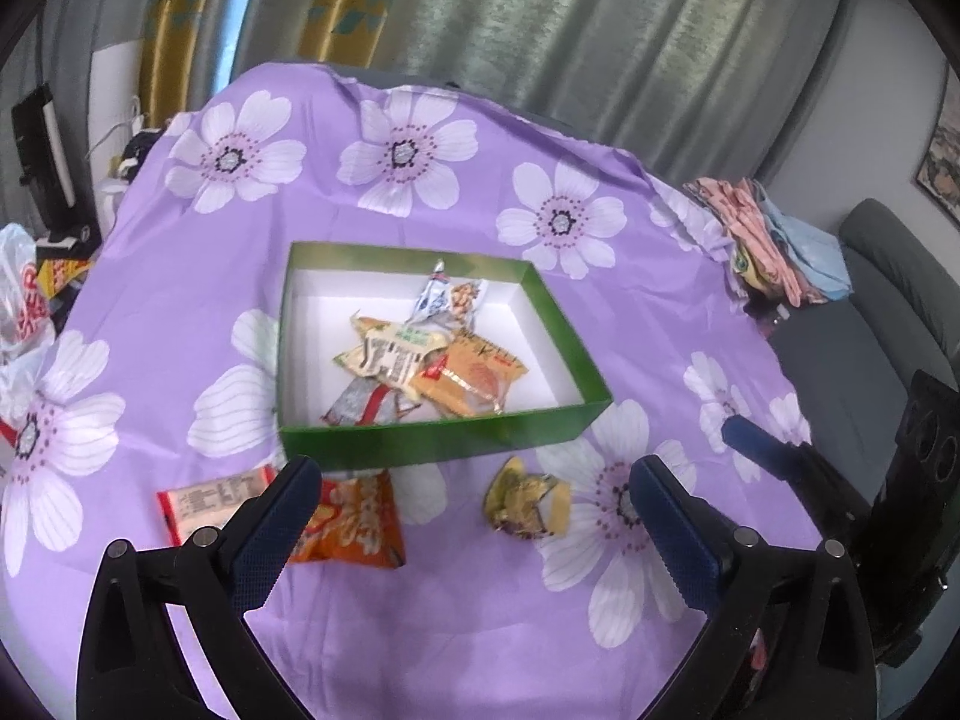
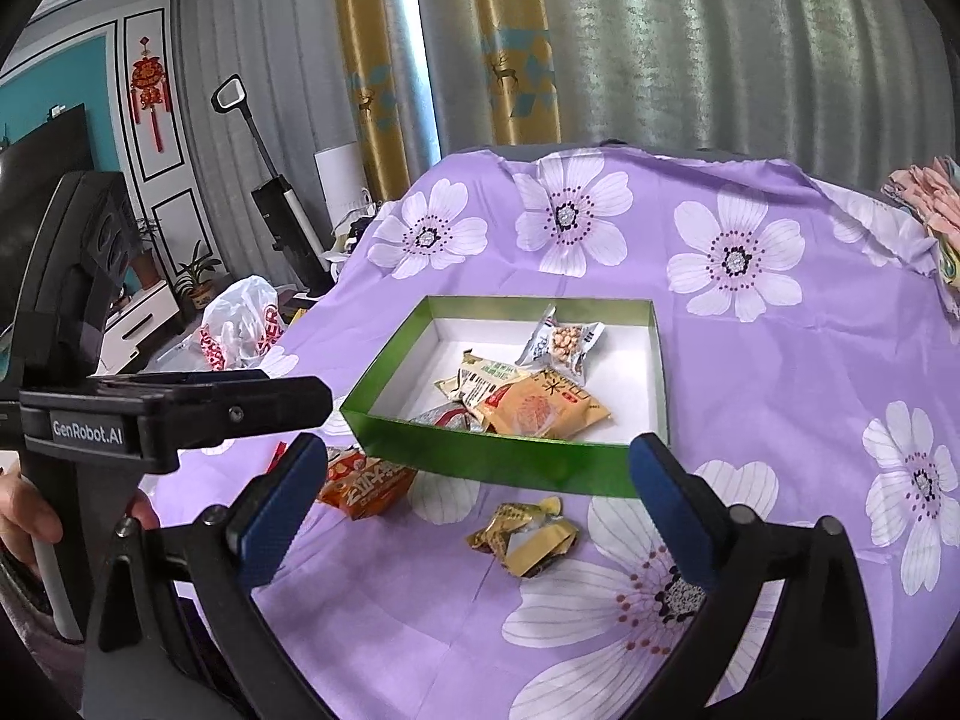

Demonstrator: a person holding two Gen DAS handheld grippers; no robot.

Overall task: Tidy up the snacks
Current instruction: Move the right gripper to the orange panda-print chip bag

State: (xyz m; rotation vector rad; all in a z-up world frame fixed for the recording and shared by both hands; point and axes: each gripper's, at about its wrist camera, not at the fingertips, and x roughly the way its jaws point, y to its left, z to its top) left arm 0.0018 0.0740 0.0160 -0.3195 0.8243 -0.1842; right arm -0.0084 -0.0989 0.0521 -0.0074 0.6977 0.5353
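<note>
A green box [image 1: 444,441] with a white inside sits mid-table and holds several snack packets [image 1: 432,360]. In front of it on the cloth lie an orange packet [image 1: 354,525], a red and white packet [image 1: 201,501] and a crumpled gold wrapper [image 1: 528,501]. My left gripper [image 1: 474,471] hangs open over these loose snacks with nothing between its fingers. My right gripper [image 2: 477,450] is also open and empty, just short of the green box [image 2: 660,372]; the gold wrapper [image 2: 525,534] and orange packet [image 2: 366,483] lie below it.
A purple flowered cloth [image 1: 420,630] covers the table. A white plastic bag [image 2: 240,324] sits off the left edge and a pile of folded fabric [image 1: 774,240] at the far right corner. A grey sofa [image 1: 888,282] stands to the right, curtains behind.
</note>
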